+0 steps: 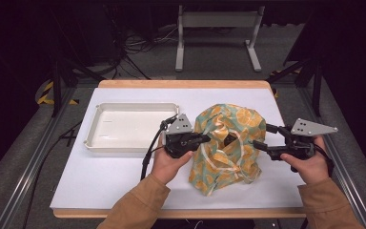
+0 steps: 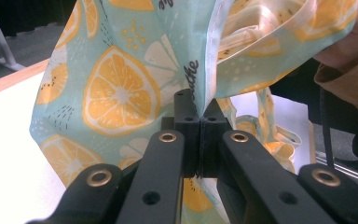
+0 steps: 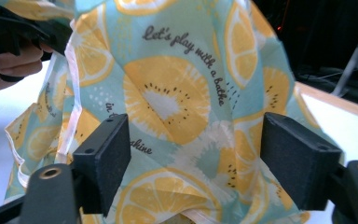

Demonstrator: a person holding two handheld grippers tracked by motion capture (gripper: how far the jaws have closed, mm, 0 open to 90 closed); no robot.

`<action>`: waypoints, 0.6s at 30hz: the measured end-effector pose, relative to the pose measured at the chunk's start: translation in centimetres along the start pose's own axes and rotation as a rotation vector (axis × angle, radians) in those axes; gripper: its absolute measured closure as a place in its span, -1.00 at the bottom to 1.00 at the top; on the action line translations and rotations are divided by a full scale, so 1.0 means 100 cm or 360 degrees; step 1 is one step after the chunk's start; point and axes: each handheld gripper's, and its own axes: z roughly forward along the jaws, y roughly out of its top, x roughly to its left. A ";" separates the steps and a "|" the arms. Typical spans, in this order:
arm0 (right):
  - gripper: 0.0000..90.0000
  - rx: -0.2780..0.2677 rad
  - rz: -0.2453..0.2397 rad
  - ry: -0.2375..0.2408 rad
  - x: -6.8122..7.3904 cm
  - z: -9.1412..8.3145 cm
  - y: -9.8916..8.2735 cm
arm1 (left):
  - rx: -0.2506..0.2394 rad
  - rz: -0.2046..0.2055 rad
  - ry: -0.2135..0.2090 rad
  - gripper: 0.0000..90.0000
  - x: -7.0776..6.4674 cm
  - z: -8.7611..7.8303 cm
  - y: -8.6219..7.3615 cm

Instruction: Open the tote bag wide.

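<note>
A thin bag (image 1: 228, 143) printed with orange slices on pale blue stands crumpled at the middle of the white table top. My left gripper (image 1: 208, 137) is shut on the bag's left side. In the left gripper view its jaws (image 2: 198, 109) pinch a seamed edge of the bag (image 2: 116, 88). My right gripper (image 1: 263, 135) is open at the bag's right side. In the right gripper view its two pads (image 3: 105, 158) stand wide apart, with the bag (image 3: 168, 98) bulging between them and touching neither.
A shallow white tray (image 1: 136, 105) lies left of the bag, close behind the left hand. The white mat (image 1: 124, 181) covers the wooden table. A metal frame (image 1: 217, 21) and cables stand on the floor beyond the far edge.
</note>
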 end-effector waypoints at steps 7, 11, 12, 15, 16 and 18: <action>0.95 0.0035 0.0016 0.0111 -0.008 -0.006 0.002 | 0.0005 0.0001 -0.0001 0.99 0.001 -0.001 0.000; 1.00 0.0027 0.0026 0.0126 -0.009 -0.011 0.005 | 0.0008 0.0009 -0.0005 0.99 0.002 0.000 0.001; 1.00 0.0027 0.0026 0.0126 -0.009 -0.011 0.005 | 0.0008 0.0009 -0.0005 0.99 0.002 0.000 0.001; 1.00 -0.0010 0.0026 0.0122 -0.009 -0.018 0.009 | 0.0013 0.0011 -0.0001 0.99 0.002 -0.001 0.003; 1.00 -0.0025 0.0027 0.0120 -0.010 -0.021 0.010 | 0.0014 0.0025 0.0005 0.99 0.003 -0.001 0.004; 1.00 -0.0050 0.0033 0.0115 -0.012 -0.025 0.013 | 0.0007 0.0024 0.0003 0.99 0.003 -0.003 0.005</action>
